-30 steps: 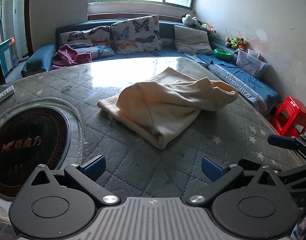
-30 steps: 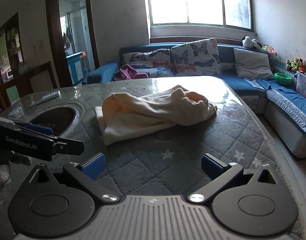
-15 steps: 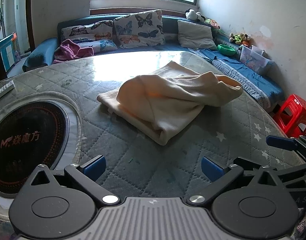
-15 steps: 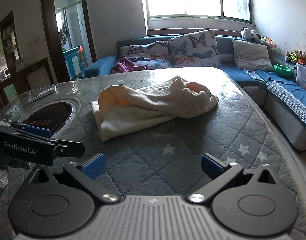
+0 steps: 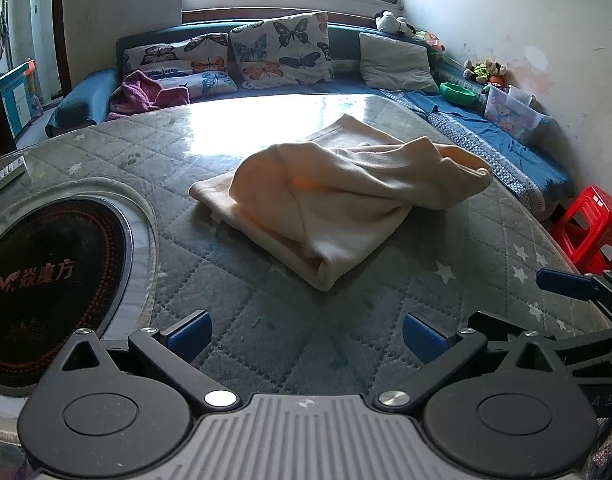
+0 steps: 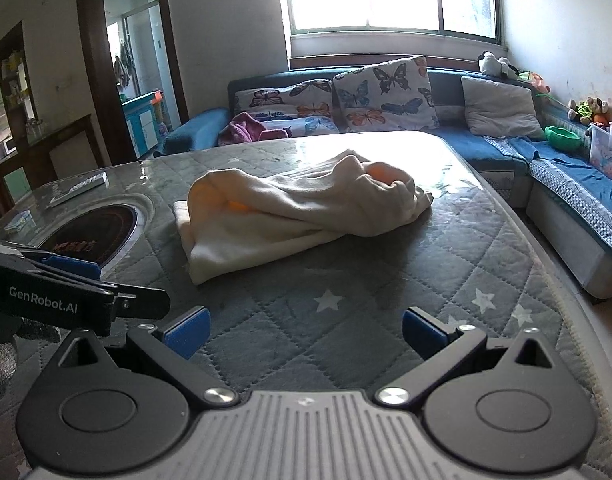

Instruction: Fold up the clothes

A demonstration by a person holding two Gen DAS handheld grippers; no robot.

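Observation:
A cream garment (image 5: 338, 196) lies loosely bundled and partly folded in the middle of the round quilted table (image 5: 266, 344). It also shows in the right wrist view (image 6: 298, 212). My left gripper (image 5: 306, 334) is open and empty, hovering near the table's front, short of the garment. My right gripper (image 6: 304, 332) is open and empty, also short of the garment. The right gripper's fingers (image 5: 566, 284) show at the right edge of the left wrist view. The left gripper's body (image 6: 66, 296) shows at the left of the right wrist view.
A black round cooktop (image 5: 38, 280) is set into the table at left. A remote (image 6: 80, 188) lies at the table's far left. A blue sofa (image 5: 346, 80) with butterfly cushions curves behind. A red stool (image 5: 594, 228) stands at right.
Both grippers have drawn slightly closer to the garment and shifted view a little. The garment has not moved. Both grippers stay open.

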